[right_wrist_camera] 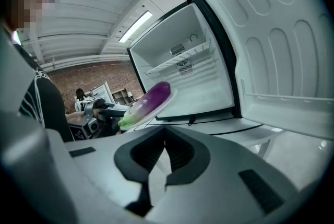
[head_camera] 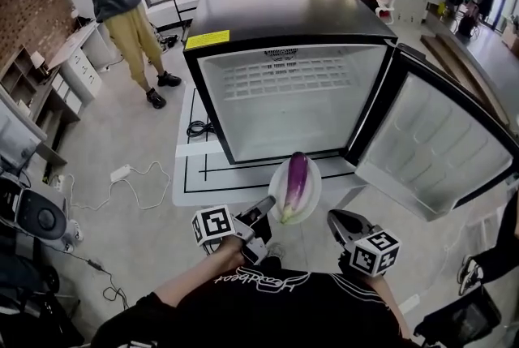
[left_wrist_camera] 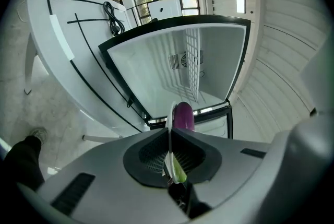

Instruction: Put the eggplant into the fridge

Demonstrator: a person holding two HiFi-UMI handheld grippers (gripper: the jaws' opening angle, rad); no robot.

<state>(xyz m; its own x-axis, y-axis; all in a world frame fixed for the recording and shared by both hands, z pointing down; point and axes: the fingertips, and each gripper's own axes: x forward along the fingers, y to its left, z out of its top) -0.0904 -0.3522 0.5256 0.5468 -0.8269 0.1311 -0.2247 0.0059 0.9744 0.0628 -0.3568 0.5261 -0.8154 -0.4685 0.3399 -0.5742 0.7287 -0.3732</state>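
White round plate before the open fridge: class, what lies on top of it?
A long purple eggplant with a green stem end lies on the white round plate; the plate's surface beneath it is hidden.

Between the left gripper's (left_wrist_camera: 169,131) pads the plate (left_wrist_camera: 169,113) shows only edge-on, and the jaws hide the eggplant's (left_wrist_camera: 183,116) middle, leaving its purple tip and green stem end. Ahead and right of the right gripper (right_wrist_camera: 164,128), the fridge door (right_wrist_camera: 271,45) runs off frame.
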